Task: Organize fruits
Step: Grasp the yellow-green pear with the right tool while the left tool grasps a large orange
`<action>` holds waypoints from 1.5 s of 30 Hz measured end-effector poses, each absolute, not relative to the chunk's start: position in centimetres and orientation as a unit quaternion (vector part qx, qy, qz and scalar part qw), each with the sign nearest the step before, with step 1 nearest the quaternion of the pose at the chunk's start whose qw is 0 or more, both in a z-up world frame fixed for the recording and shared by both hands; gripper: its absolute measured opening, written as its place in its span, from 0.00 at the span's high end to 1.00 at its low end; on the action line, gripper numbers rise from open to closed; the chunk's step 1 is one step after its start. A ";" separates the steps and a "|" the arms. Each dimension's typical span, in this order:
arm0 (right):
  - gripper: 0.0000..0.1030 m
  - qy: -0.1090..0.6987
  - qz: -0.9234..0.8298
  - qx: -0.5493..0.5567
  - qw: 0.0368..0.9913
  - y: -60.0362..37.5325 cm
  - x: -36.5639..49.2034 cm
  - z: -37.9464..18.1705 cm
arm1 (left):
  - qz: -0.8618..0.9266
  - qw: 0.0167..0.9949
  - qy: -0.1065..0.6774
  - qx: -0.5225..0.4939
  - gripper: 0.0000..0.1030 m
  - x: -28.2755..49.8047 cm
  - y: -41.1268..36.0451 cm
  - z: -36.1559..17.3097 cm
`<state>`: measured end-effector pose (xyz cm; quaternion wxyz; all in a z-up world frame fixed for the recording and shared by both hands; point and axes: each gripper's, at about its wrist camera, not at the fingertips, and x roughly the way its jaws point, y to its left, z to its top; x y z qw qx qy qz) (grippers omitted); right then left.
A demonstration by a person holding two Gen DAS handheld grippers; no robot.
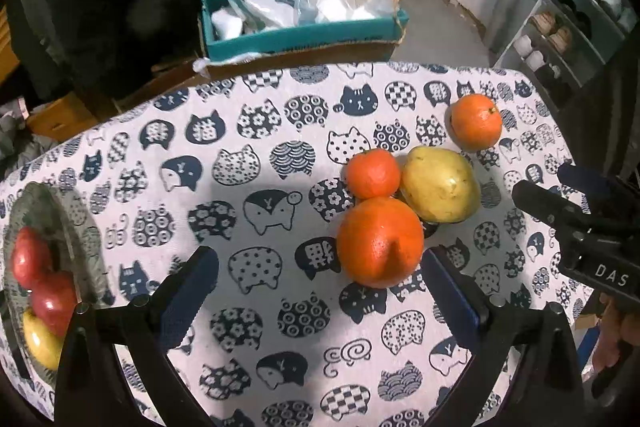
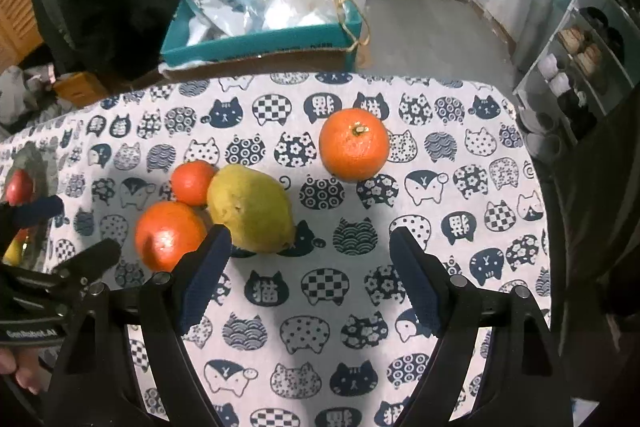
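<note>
Landmark: yellow-green pear lying on the cat-print cloth surface. Touching its left side: small orange mandarin and, nearer the camera, large round orange. A second round orange with a stem sits apart, up and right of the pear. Far left of the pear: glass plate holding red apples. Left claw wide open, empty, over the surface beside the large orange. Right claw wide open, empty, just below the pear.
</note>
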<state>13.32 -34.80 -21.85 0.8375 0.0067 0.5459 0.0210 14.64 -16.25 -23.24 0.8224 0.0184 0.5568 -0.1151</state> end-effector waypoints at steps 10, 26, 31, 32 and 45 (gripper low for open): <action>0.21 0.568 0.013 0.040 0.822 -35.8 13.8 -23.4 | -0.123 0.802 0.584 -0.020 0.01 16.3 -17.6 -25.9; 0.21 0.573 0.011 0.055 0.818 -36.1 14.6 -24.0 | -0.185 0.769 0.608 -0.070 0.34 17.2 -18.8 -28.3; 0.21 0.575 0.026 0.049 0.816 -35.1 15.2 -24.3 | -0.186 0.778 0.599 -0.042 0.38 16.8 -19.1 -27.7; 0.21 0.574 0.031 0.048 0.817 -34.9 15.3 -24.4 | -0.184 0.779 0.598 -0.042 0.38 16.7 -18.9 -27.6; 0.21 0.591 0.072 0.003 0.803 -30.7 17.2 -27.2 | -0.125 0.801 0.583 -0.050 0.38 17.9 -12.1 -27.1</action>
